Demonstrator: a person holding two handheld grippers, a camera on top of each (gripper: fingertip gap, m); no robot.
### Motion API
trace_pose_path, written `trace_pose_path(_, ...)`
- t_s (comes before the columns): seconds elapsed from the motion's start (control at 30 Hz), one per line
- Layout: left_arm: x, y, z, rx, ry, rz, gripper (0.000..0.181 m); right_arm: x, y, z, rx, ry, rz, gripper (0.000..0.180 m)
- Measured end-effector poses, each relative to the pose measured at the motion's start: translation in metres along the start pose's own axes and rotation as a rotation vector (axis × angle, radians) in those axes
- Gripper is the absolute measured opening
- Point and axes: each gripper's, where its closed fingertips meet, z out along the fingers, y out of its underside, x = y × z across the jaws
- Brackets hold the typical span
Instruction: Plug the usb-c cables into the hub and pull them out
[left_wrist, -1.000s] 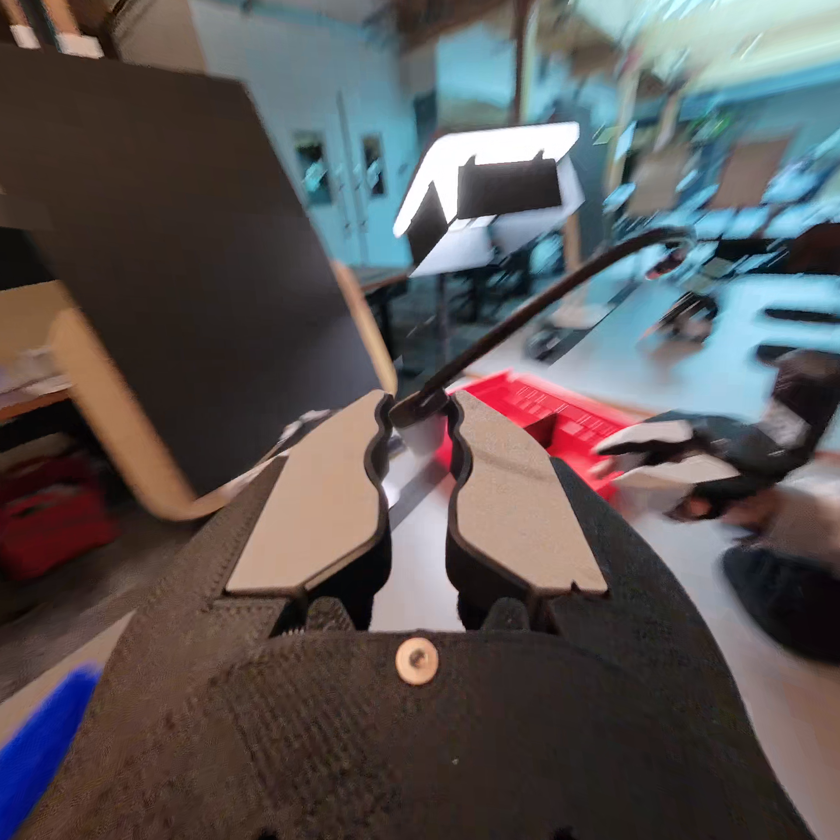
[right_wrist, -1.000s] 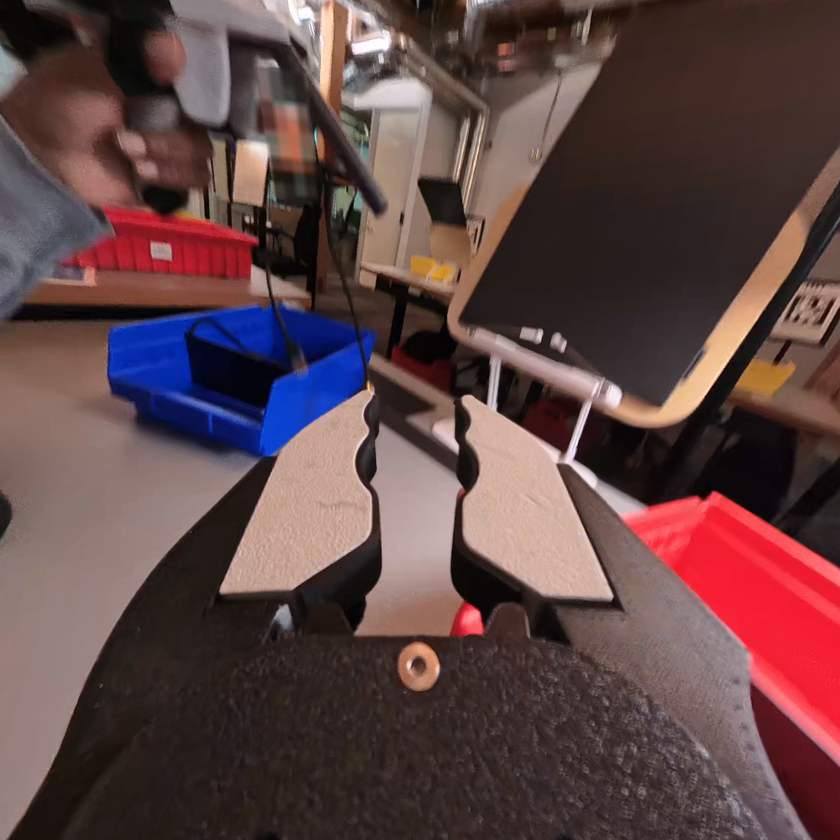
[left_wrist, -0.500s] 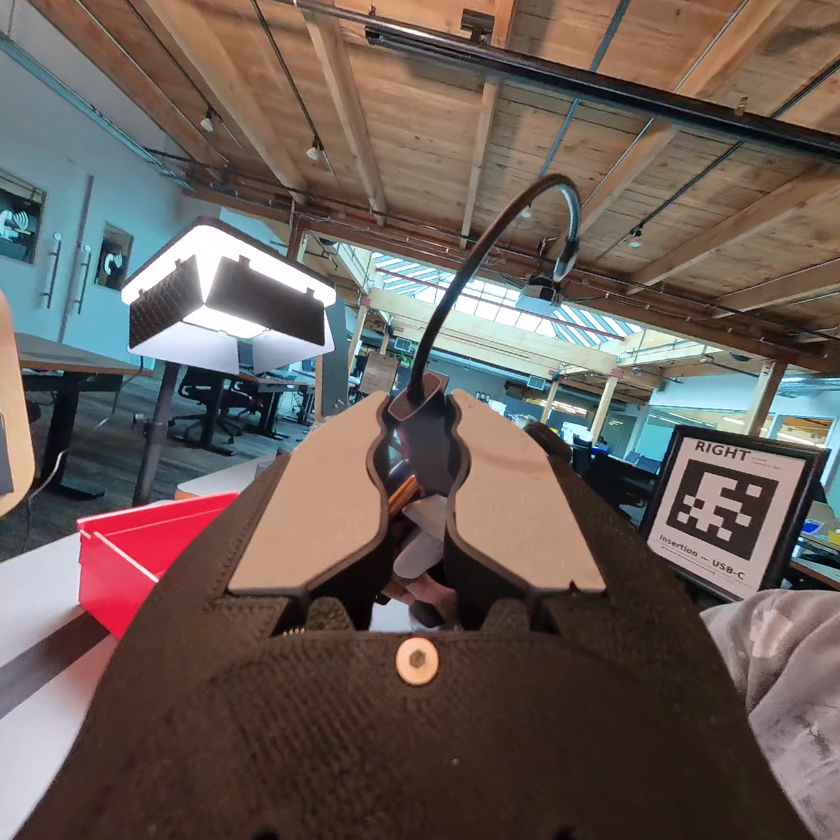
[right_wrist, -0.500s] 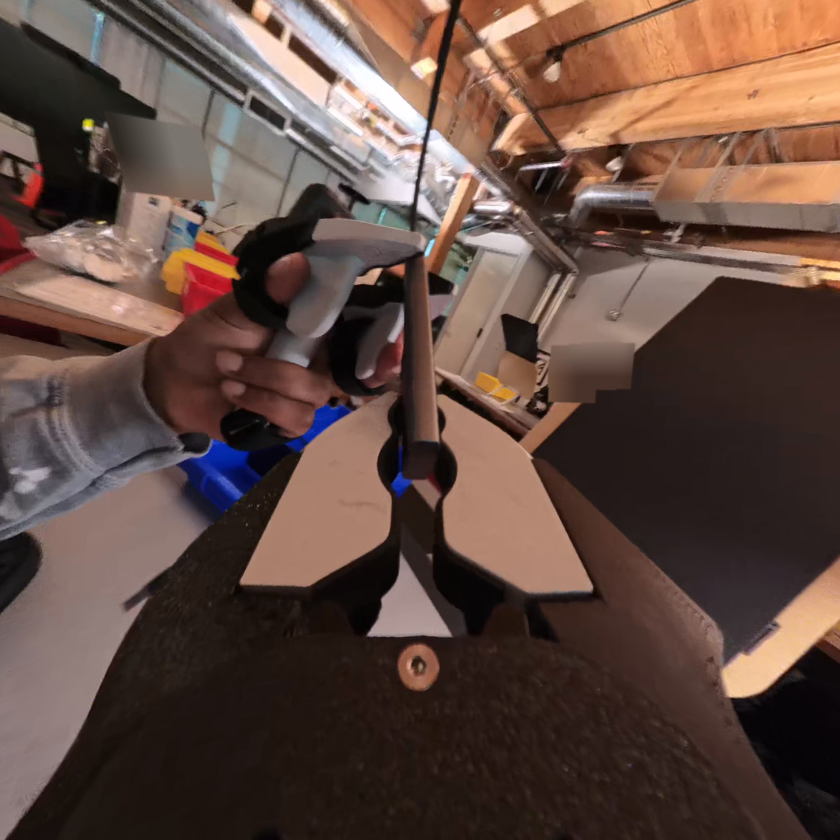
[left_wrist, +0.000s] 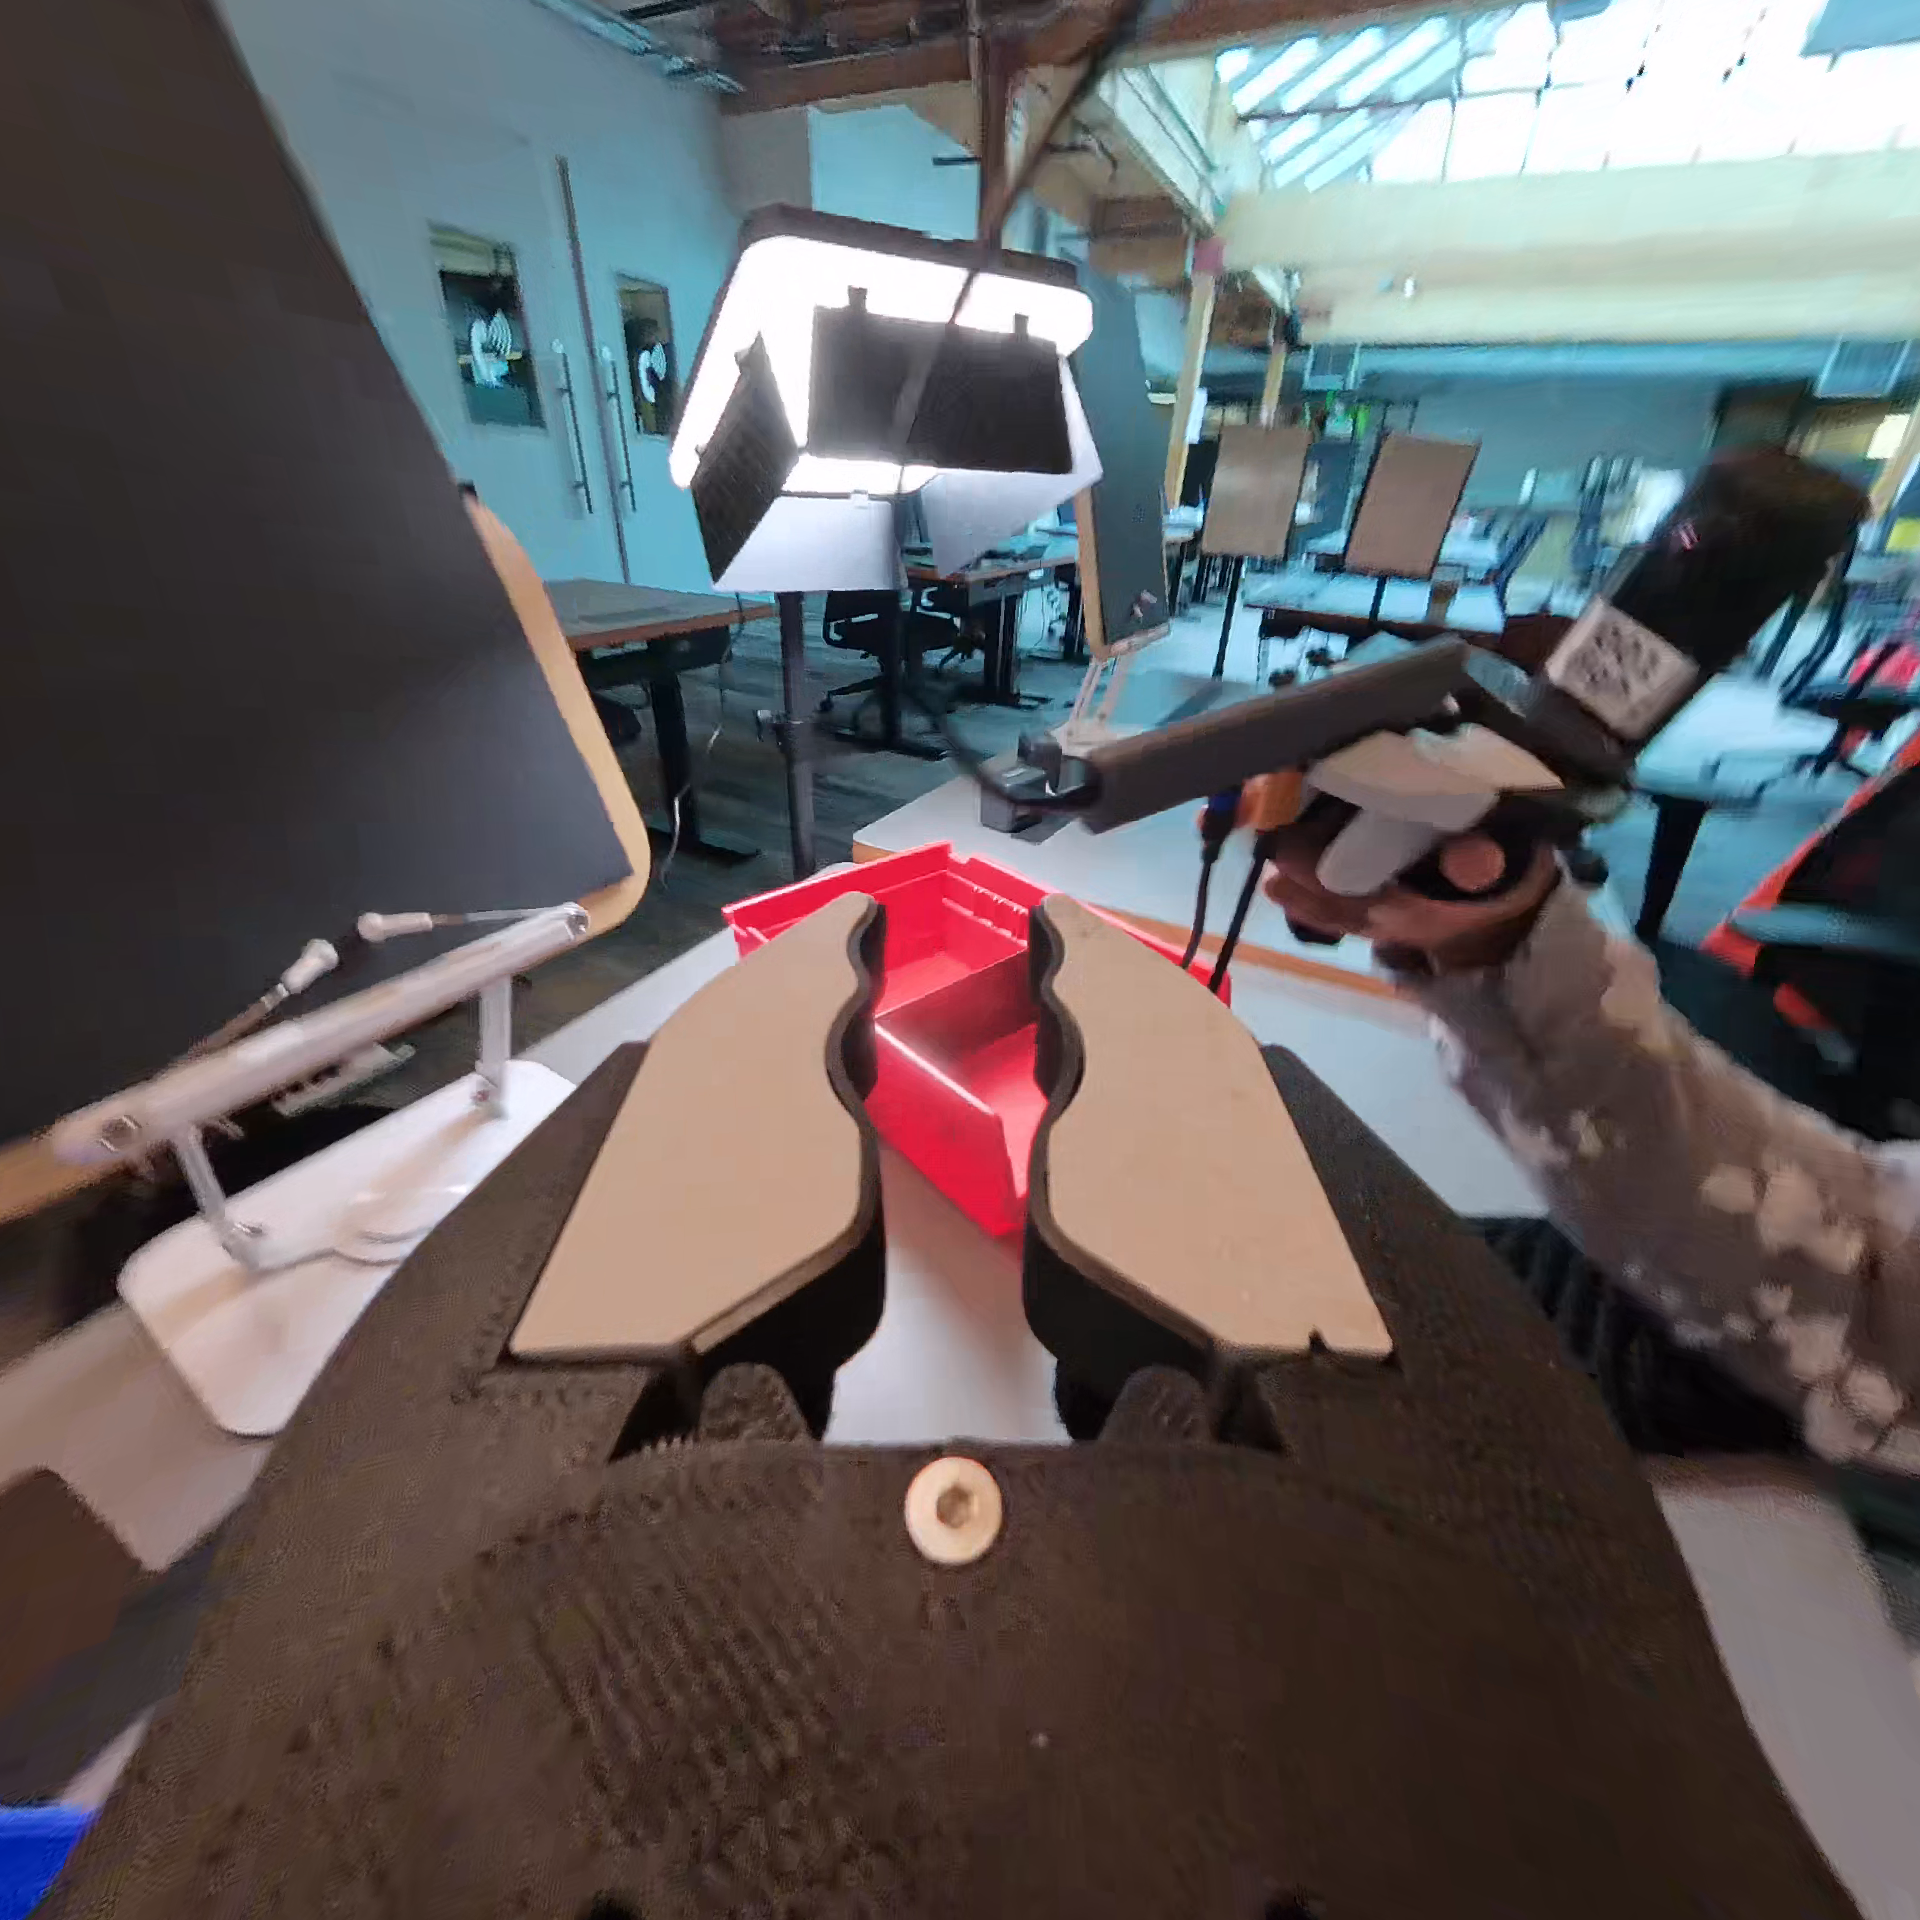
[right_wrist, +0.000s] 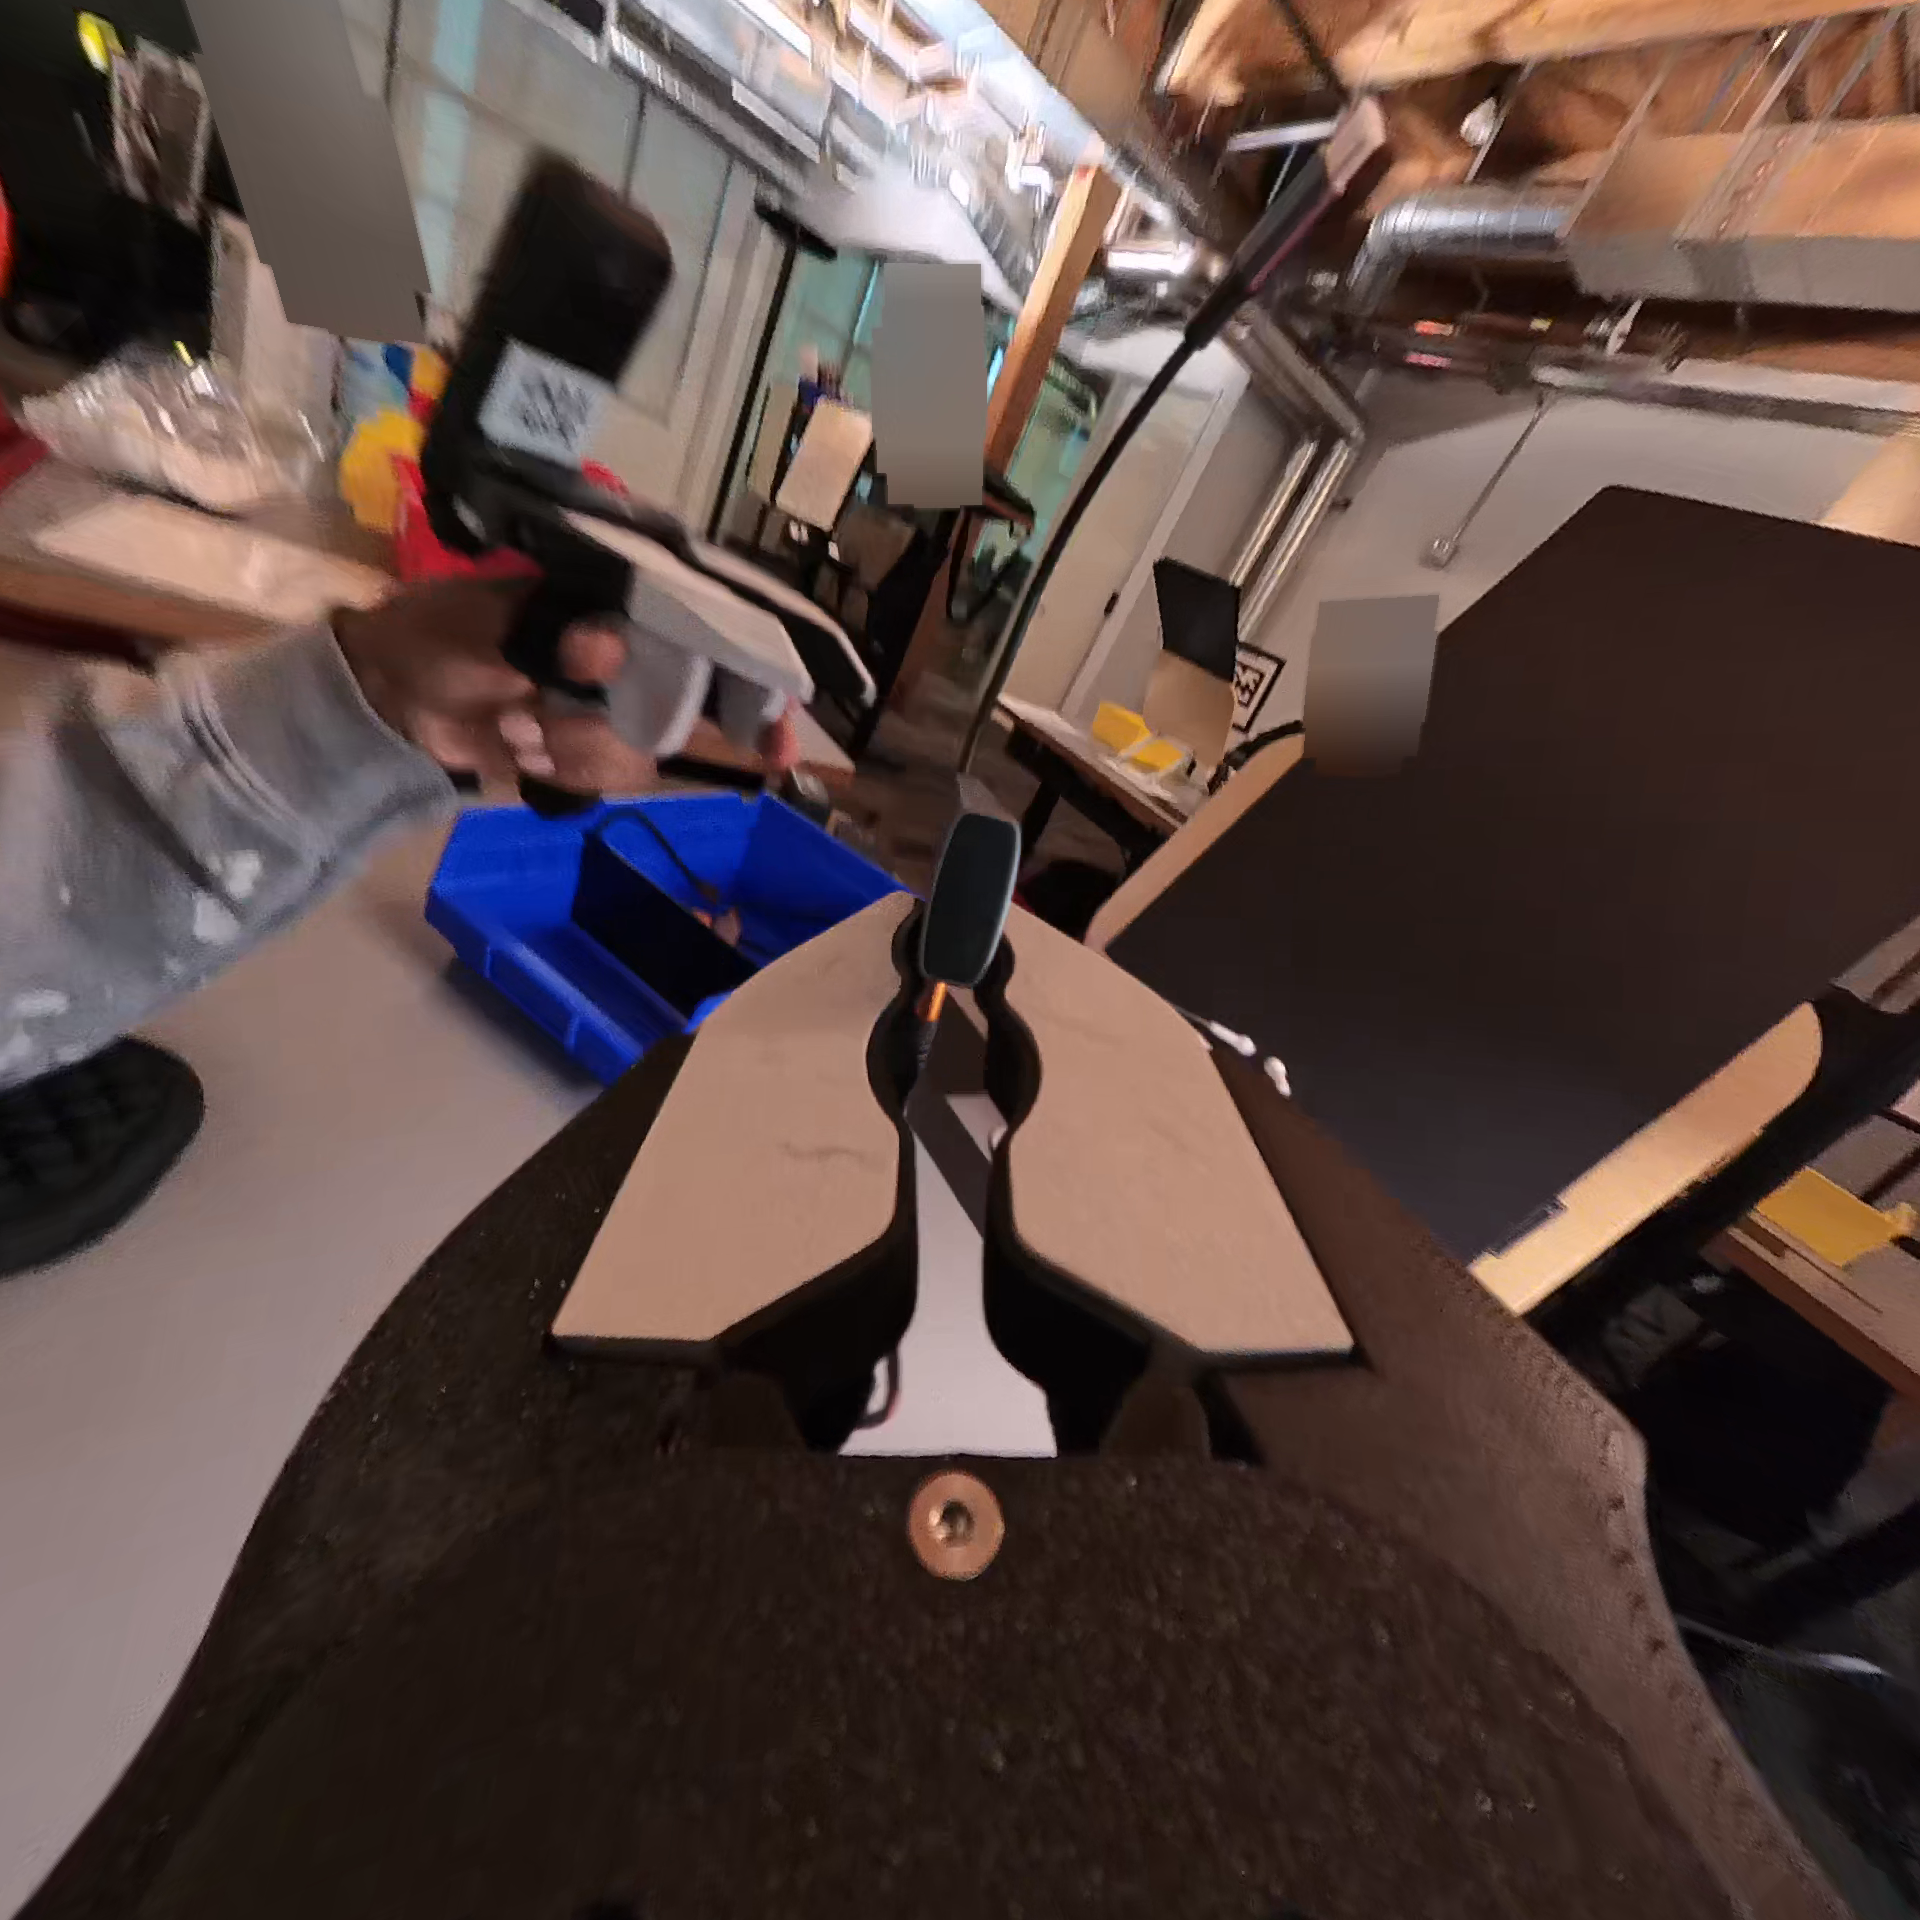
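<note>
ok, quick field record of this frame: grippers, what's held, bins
left gripper: open, nothing between its fingers, aimed over the red bin
right gripper: shut on the dark cable plug
cable plug: upright at the gripper tip, black cable arcs up from it
red bin: on the table, nothing seen in the visible part
blue bin: on the table, holds a dark block with a cable attached
hub: cannot tell which object it is

Open-plan workshop office: desks (left_wrist: 665, 623), studio light (left_wrist: 883, 416), exposed ceiling ducts (right_wrist: 1455, 223).
</note>
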Motion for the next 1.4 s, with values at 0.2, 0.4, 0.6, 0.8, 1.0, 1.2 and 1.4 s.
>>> trace_pose_path(0.2, 0.075, 0.019, 0.016, -0.195, 0.098, 0.427, 0.024, -0.039, 0.031, -0.01, -0.28, -0.198, -0.088, 0.008)
trace_pose_path(0.4, 0.108, 0.077, 0.039, -0.429, 0.264, 0.509, 0.031, -0.09, 0.037, -0.007, -0.331, -0.442, -0.068, 0.008)
trace_pose_path(0.6, 0.113, 0.064, 0.045, -0.309, 0.326, 0.424, 0.012, -0.074, 0.009, 0.0, -0.112, -0.365, -0.026, 0.002)
trace_pose_path(0.8, 0.101, 0.028, 0.036, -0.089, 0.35, 0.247, 0.011, -0.054, -0.006, -0.005, -0.01, -0.285, 0.038, 0.016)
trace_pose_path(1.0, 0.104, 0.022, 0.038, 0.019, 0.408, 0.197, 0.011, -0.057, -0.005, 0.01, -0.033, -0.244, 0.047, 0.019)
trace_pose_path(1.2, 0.106, 0.024, 0.036, 0.093, 0.471, 0.201, 0.011, -0.063, -0.003, 0.014, -0.079, -0.236, -0.006, 0.007)
trace_pose_path(1.4, 0.096, 0.029, 0.016, 0.047, 0.523, 0.189, 0.02, -0.078, 0.015, 0.024, -0.231, -0.211, -0.162, 0.007)
